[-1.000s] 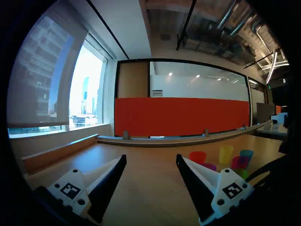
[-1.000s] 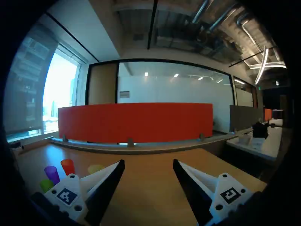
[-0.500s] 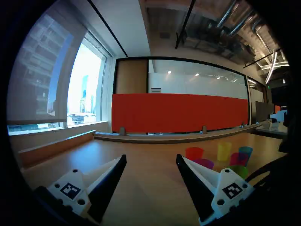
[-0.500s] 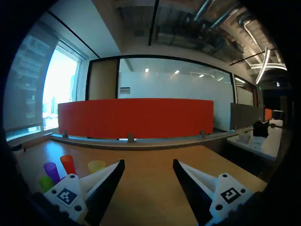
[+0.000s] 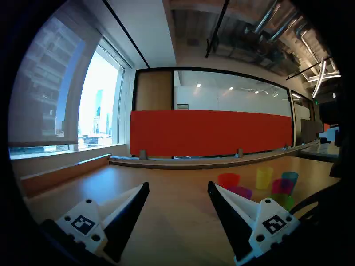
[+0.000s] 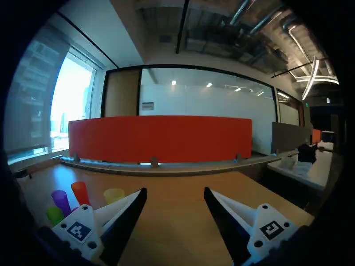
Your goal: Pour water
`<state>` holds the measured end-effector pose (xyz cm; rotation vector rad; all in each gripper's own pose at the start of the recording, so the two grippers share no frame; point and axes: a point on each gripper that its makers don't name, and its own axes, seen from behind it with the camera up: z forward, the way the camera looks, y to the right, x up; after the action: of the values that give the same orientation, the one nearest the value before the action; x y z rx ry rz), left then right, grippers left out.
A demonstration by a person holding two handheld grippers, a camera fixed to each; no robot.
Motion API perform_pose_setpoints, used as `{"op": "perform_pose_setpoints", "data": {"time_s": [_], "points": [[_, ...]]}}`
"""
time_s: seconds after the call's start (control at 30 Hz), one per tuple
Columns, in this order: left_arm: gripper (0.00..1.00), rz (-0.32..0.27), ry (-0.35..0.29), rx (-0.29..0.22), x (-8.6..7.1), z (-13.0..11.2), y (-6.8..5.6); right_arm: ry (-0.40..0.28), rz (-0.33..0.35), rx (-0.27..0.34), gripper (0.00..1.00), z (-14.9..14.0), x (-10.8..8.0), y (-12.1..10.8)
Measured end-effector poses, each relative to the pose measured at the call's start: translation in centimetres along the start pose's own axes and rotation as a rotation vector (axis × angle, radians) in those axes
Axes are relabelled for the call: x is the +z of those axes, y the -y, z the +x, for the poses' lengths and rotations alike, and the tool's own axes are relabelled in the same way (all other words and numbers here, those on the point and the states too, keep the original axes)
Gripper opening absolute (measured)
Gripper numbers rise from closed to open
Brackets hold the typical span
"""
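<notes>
Left gripper view: a cluster of cups stands on the wooden table (image 5: 177, 235), ahead and right of the left gripper (image 5: 178, 183): red cup (image 5: 229, 179), yellow cup (image 5: 264, 177), teal cup (image 5: 290, 177), pink cup (image 5: 281, 185). The purple cup (image 5: 242, 191) and green cup (image 5: 284, 201) are partly hidden behind the right-hand finger. Jaws wide apart, touching nothing.

Right gripper view: the right gripper (image 6: 175, 189) is likewise wide, gripping nothing. Cups sit low left, partly cut off by its finger. Cannot tell whether any cup holds water.
</notes>
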<state>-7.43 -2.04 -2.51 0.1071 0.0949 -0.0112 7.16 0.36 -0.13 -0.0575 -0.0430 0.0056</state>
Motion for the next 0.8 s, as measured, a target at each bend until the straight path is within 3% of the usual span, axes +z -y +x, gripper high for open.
{"op": "perform_pose_setpoints", "data": {"time_s": [0.8], "points": [[0.98, -0.009, 0.037, 0.013, 0.8, -1.7, -0.1, -0.01, -0.014, 0.004, 0.99, 0.2, -0.2, -1.0]]}}
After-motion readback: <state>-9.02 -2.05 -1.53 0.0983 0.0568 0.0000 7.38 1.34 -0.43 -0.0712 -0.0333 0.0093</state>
